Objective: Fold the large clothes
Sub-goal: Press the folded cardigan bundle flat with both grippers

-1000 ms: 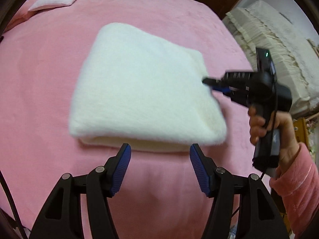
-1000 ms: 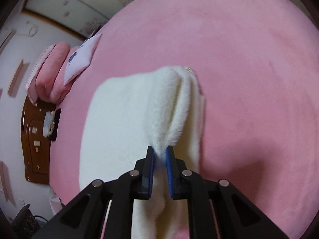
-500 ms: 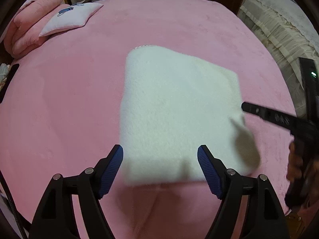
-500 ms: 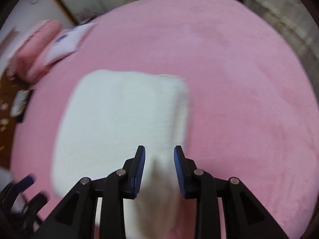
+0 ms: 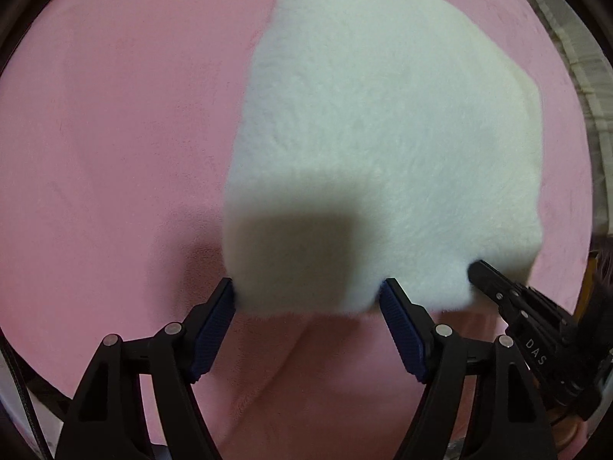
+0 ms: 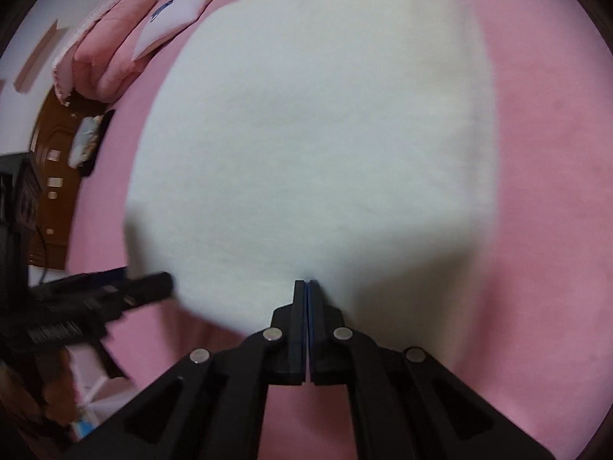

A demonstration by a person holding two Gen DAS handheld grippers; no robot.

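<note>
A folded white fleecy garment [image 5: 383, 134] lies flat on the pink bed cover [image 5: 115, 115]. My left gripper [image 5: 308, 287] points steeply down at its near left corner. The garment's near edge sits between the blue pads [image 5: 218, 318], and the jaws are closing. My right gripper [image 5: 475, 268] comes in from the right, its tip at the same near edge. In the right wrist view my right gripper [image 6: 306, 281] is shut, pads together with nothing between them, its tips against the garment [image 6: 306, 115]. My left gripper [image 6: 164, 280] shows blurred at the left.
Pink folded bedding [image 6: 111, 46] and a pale cushion [image 6: 180, 15] lie at the bed's far left end. A brown wooden cabinet [image 6: 49, 161] stands beside the bed. Cream ruffled fabric [image 5: 586, 88] borders the bed's right side. Pink cover [image 6: 555, 191] surrounds the garment.
The right gripper let go of the raised fold, which dropped flat, then shut empty at the near edge. The left gripper sank and closed in on the garment's near corner.
</note>
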